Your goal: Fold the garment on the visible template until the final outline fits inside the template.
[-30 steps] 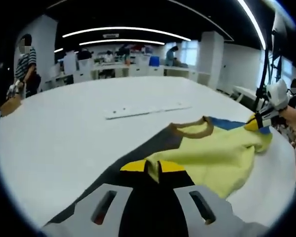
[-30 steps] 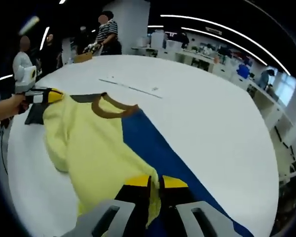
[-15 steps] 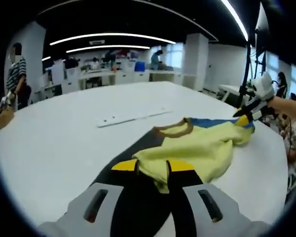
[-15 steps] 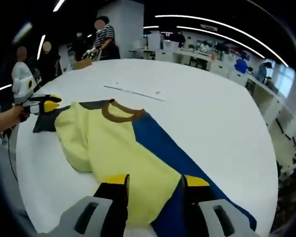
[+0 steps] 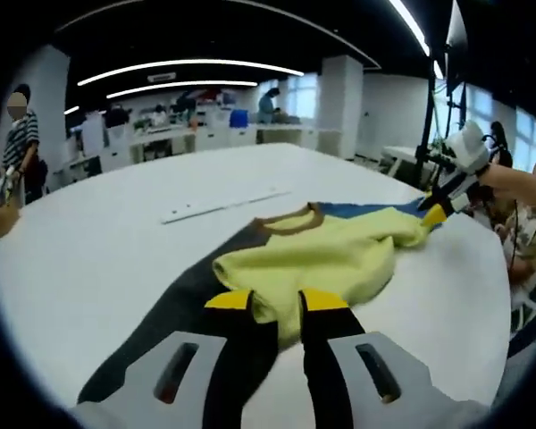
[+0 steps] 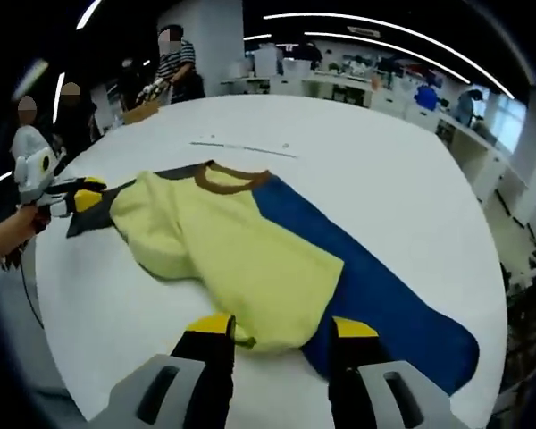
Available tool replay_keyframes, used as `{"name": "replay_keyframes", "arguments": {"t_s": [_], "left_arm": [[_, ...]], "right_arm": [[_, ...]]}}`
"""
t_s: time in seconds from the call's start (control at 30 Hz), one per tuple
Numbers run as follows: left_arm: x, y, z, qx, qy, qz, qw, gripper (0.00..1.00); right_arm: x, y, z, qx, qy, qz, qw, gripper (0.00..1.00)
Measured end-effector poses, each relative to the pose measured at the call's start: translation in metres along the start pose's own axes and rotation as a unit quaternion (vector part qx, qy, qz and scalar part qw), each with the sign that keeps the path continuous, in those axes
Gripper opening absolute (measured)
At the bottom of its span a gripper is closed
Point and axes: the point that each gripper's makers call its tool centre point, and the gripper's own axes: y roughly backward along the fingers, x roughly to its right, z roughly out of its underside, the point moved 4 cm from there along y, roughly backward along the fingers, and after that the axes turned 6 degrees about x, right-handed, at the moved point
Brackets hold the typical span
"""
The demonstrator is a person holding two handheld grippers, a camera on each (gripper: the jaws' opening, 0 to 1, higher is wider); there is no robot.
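A garment with a yellow front (image 5: pixel 322 259), brown collar (image 5: pixel 290 220), blue side (image 6: pixel 384 304) and dark grey side (image 5: pixel 179 304) lies on the white table (image 5: pixel 89 241), the yellow part folded over the middle. My left gripper (image 5: pixel 275 302) is open at the garment's near edge, and a flap of yellow cloth lies loose between its jaws. My right gripper (image 6: pixel 284 327) is open too, its tips just short of the yellow hem (image 6: pixel 268 335). Each gripper also shows in the other view: the right gripper (image 5: pixel 436 213) by the far yellow corner, the left gripper (image 6: pixel 80 195) by the grey corner.
A thin white strip (image 5: pixel 223 204) lies on the table beyond the collar. A hand (image 5: pixel 509 183) holds the right gripper at the table's edge. People (image 6: pixel 174 63) stand past the far side, with desks behind them.
Both grippers were shut on yellow cloth a second ago; both have opened and let it go. The yellow fold now lies flat on the table, and the right gripper has drawn back from the hem.
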Motion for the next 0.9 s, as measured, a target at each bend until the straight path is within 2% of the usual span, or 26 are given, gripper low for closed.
{"name": "replay_keyframes", "arguments": {"t_s": [0.17, 0.43, 0.7, 0.9], "left_arm": [[0.003, 0.000, 0.010, -0.017, -0.013, 0.002, 0.9998, 0.13], [0.005, -0.002, 0.028, -0.037, -0.012, 0.000, 0.9992, 0.09], [-0.001, -0.011, 0.038, -0.048, -0.009, -0.008, 0.9988, 0.05], [-0.005, -0.012, 0.036, -0.046, -0.014, -0.024, 0.9985, 0.02]], "right_arm": [[0.000, -0.002, 0.005, 0.002, -0.022, 0.004, 0.9997, 0.31], [-0.001, 0.000, 0.012, 0.006, -0.039, 0.011, 0.9992, 0.22], [-0.002, 0.000, 0.015, 0.015, -0.053, 0.010, 0.9984, 0.17], [-0.002, 0.002, 0.015, 0.020, -0.062, 0.009, 0.9978, 0.13]]}}
